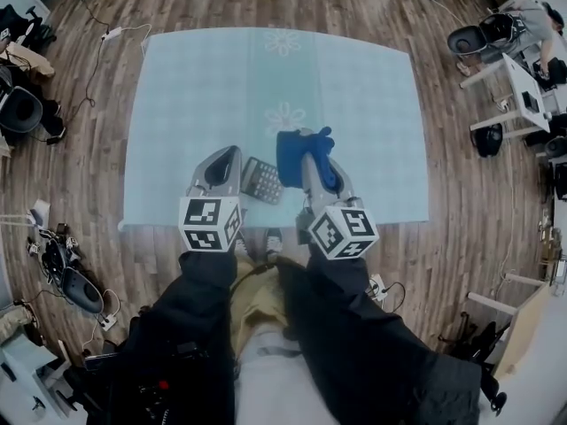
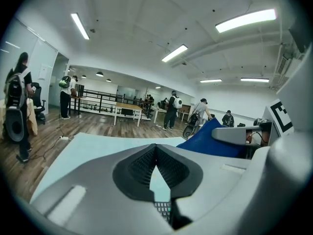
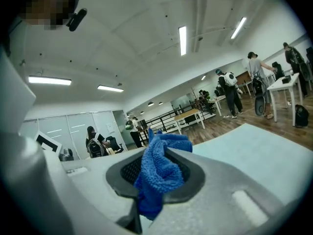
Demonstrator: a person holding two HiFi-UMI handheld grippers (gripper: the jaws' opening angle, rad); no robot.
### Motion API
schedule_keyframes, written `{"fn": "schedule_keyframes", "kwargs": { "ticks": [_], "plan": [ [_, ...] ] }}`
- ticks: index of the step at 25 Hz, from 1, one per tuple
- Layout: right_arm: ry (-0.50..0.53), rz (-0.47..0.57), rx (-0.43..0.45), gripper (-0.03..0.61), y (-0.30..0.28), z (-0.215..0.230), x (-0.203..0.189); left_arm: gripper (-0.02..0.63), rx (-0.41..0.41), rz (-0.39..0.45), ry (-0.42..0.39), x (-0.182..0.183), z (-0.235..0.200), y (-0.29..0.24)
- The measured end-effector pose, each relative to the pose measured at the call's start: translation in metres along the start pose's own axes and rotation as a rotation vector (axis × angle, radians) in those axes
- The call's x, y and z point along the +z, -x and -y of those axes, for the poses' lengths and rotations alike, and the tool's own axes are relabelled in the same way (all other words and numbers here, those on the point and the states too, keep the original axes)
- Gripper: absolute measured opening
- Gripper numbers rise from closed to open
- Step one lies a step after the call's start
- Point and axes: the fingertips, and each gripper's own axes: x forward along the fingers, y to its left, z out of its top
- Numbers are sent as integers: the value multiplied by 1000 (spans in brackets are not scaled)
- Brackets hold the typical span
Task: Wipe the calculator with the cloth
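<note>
A small dark calculator (image 1: 261,181) lies near the front edge of the table, between my two grippers. My left gripper (image 1: 232,152) rests just left of it, and its jaws meet at the tips with nothing between them. Through the narrow gap under the left gripper's (image 2: 155,153) tips, a strip of calculator keys (image 2: 164,210) shows. My right gripper (image 1: 309,145) is shut on a bunched blue cloth (image 1: 294,153), which hangs just right of and behind the calculator. In the right gripper view the cloth (image 3: 159,173) fills that gripper's (image 3: 156,166) jaws. The left gripper view also catches the cloth (image 2: 210,141).
The table (image 1: 221,78) is covered in pale blue fabric with faint flower prints. Wooden floor surrounds it, with cables and chairs (image 1: 22,109) to the left and white desks (image 1: 523,82) to the right. People stand in the room beyond (image 2: 172,109).
</note>
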Motion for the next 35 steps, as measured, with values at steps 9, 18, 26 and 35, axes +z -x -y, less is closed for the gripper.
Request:
{"fn": "schedule_keyframes", "kwargs": {
  "ticks": [9, 18, 26, 35],
  "plan": [
    [74, 127, 116, 58, -1, -43, 76, -4, 2, 146, -69, 79, 7, 4],
    [95, 203, 147, 58, -10, -68, 111, -3, 29, 250, -112, 128, -9, 16],
    [115, 253, 146, 57, -6, -82, 129, -3, 27, 309, -135, 153, -4, 32],
    [124, 315, 158, 57, -7, -85, 151, -3, 2, 344, -189, 173, 6, 31]
  ]
}}
